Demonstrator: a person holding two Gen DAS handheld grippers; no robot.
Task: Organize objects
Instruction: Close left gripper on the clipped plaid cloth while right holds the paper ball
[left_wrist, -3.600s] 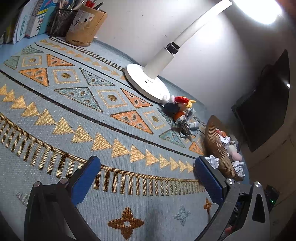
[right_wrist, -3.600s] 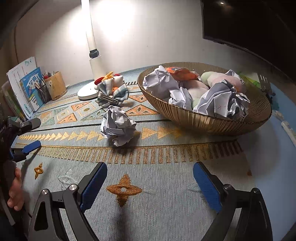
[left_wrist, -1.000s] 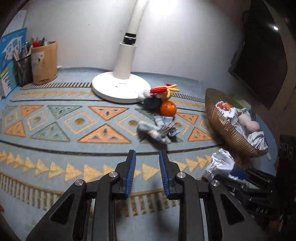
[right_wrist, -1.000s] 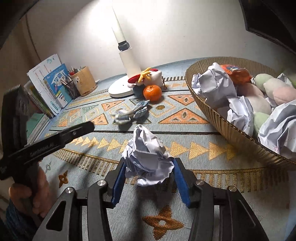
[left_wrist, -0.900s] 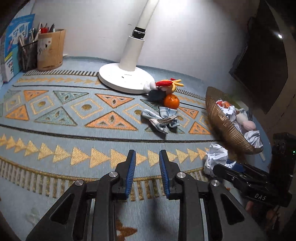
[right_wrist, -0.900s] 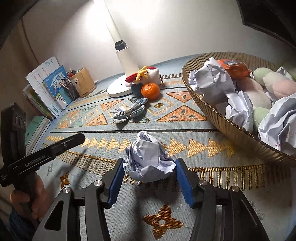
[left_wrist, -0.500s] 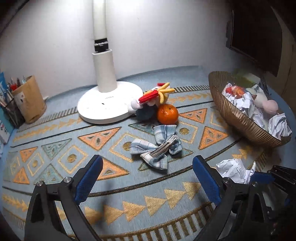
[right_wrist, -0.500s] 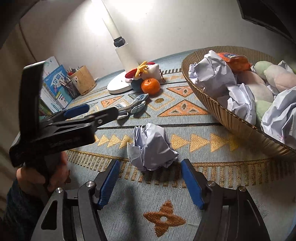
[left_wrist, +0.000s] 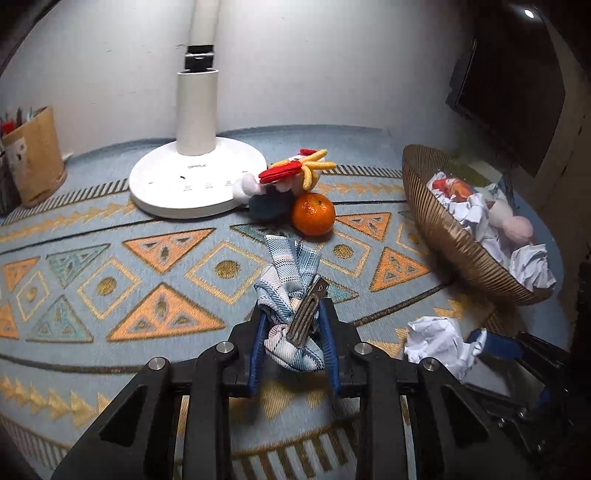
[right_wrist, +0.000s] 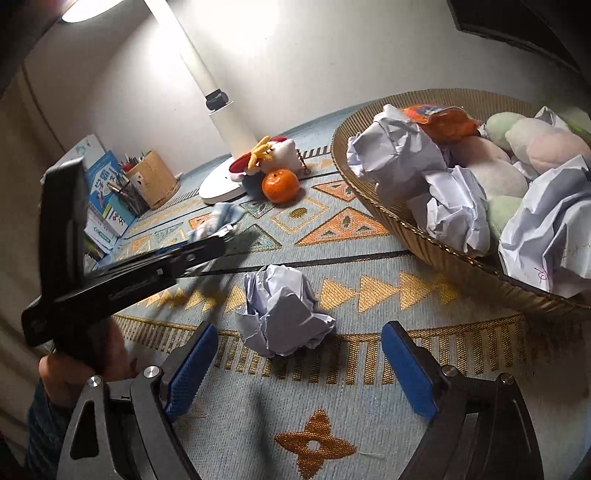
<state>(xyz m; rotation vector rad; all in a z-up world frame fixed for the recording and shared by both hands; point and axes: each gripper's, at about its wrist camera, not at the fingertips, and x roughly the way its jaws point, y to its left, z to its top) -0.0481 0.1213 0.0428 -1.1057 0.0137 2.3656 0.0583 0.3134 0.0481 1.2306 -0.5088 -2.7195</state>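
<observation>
Dim room, one light doing the work: the white desk lamp (right_wrist: 221, 122), its head glaring at the top left of the right wrist view and washing the wall behind it pale. Over in the left wrist view the wall is greyer, the corners falling to black. Strong fisheye bend at every edge. The left gripper (right_wrist: 207, 245) crossing the right view is smeared with motion blur. The crumpled paper (right_wrist: 282, 310) throws a soft shadow on the mat (right_wrist: 332, 406).

The left hand-held gripper (left_wrist: 291, 341) has clamped onto the plaid bow clip (left_wrist: 291, 295); the right hand-held gripper (right_wrist: 295, 363), its jaws opening, has released the crumpled paper ball (right_wrist: 282, 310).
</observation>
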